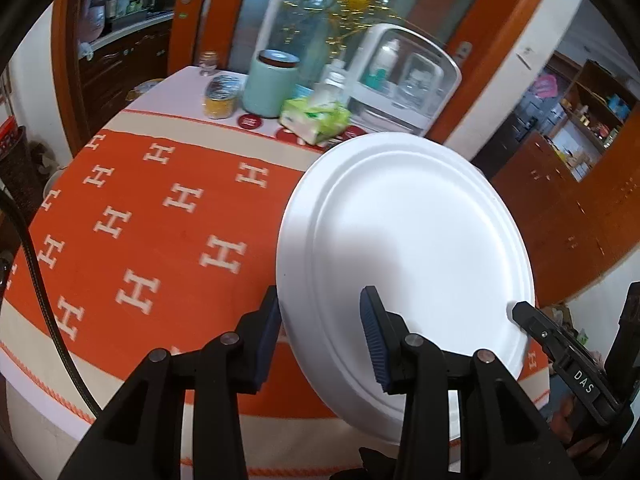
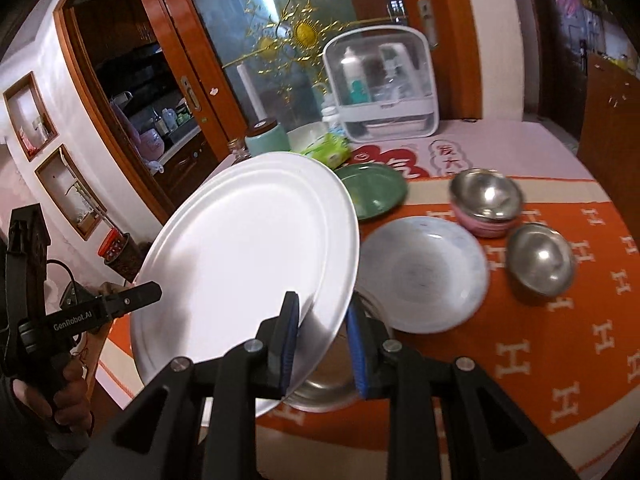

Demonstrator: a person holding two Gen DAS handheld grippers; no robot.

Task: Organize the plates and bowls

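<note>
Step in hand: moving a white plate (image 2: 244,264). The plate is tilted up off the table (image 1: 160,216), held at its rim. The right gripper (image 2: 322,344) straddles the near edge, one pad on each face; jaws narrow, and it looks clamped on the plate, though slight gaps at the pads make full contact hard to confirm. In the left wrist view the left gripper (image 1: 320,336) brackets the same plate (image 1: 404,264) edge, jaws partly open with visible slack, so not gripping it firmly.

Other dishes sit on the table: a green plate (image 2: 370,190), a pale plate (image 2: 424,274), a steel bowl nested in a pink bowl (image 2: 486,196), a second steel bowl (image 2: 540,264), and a metal dish (image 2: 324,388) under the raised plate.

Next move likely calls for levelling the white plate and lowering it onto the plate stack, keeping the grip from slipping.

Table has an orange H-pattern cloth; jars, a tissue pack (image 1: 314,118) and a clear storage box (image 2: 384,84) stand at the far end. Wooden-framed glass door behind.
</note>
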